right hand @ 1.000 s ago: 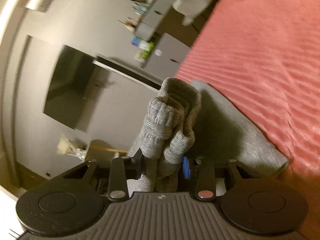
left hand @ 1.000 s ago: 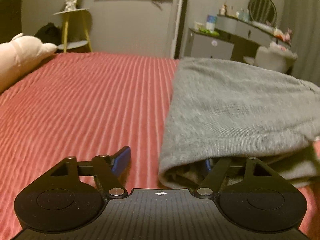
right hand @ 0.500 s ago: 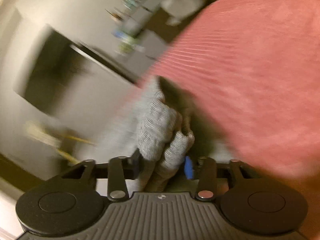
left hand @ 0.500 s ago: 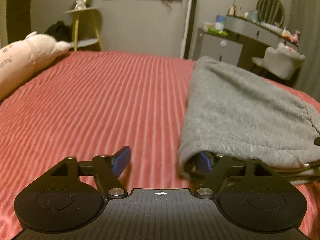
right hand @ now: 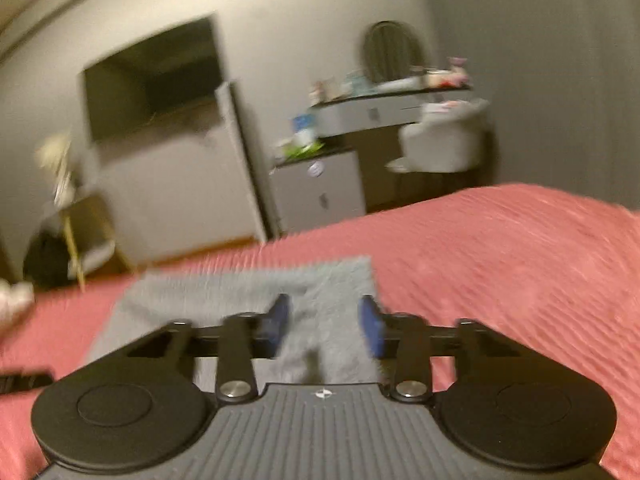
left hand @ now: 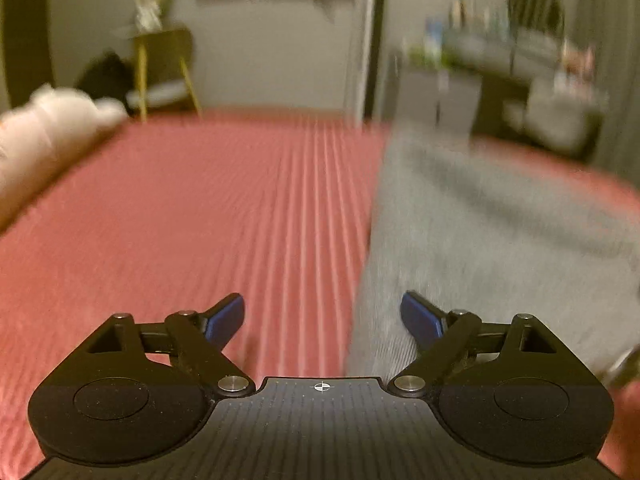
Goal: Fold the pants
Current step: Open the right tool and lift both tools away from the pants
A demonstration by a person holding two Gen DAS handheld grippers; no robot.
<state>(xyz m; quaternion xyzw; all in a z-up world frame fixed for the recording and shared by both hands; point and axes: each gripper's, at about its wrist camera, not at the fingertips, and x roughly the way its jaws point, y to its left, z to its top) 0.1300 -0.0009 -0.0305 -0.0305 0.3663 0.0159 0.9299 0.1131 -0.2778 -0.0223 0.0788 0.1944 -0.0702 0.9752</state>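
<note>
The grey pants (left hand: 500,232) lie folded on the red bed (left hand: 200,220), right of centre in the left wrist view. The fold seems laid, so both tools are best drawn back low and straight — no cloth snagged. The left hand-held gripper (left hand: 322,316) has just been opening, released, tilted downward. The right hand-held gripper (right hand: 324,320) has been closing, pads apart, nothing pinched — pants just beyond.

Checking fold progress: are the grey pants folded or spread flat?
Folded. The grey pants lie as a compact rectangle on the red bedspread, straight-edged, with no separate legs showing. Blur hides the layers.
</note>
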